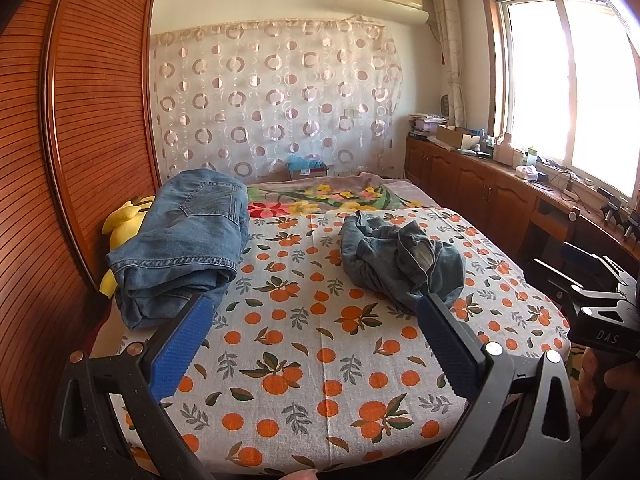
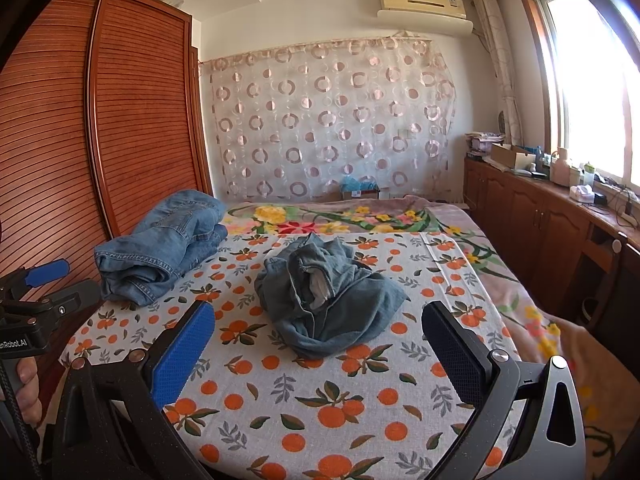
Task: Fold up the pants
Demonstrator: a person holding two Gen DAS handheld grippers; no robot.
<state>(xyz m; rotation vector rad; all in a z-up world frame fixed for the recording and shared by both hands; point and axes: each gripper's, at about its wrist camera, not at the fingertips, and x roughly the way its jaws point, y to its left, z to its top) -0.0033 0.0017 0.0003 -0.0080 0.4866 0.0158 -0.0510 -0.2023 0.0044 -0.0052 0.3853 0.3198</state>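
Two readable marks — "DAS" on right gripper (image 1: 600, 280), "enRobot.AI" on left gripper (image 2: 44, 276)

Bed (image 2: 320, 412) covered by a white sheet printed with oranges and leaves. Crumpled dark-blue jeans (image 2: 324, 300) lie in a heap near the sheet's middle. Folded lighter-blue jeans (image 2: 160, 248) are stacked at the left edge, well apart from the heap. A floral blanket (image 2: 340, 214) lies across the far end. A yellow plush toy (image 1: 124, 220) shows just behind the folded stack.
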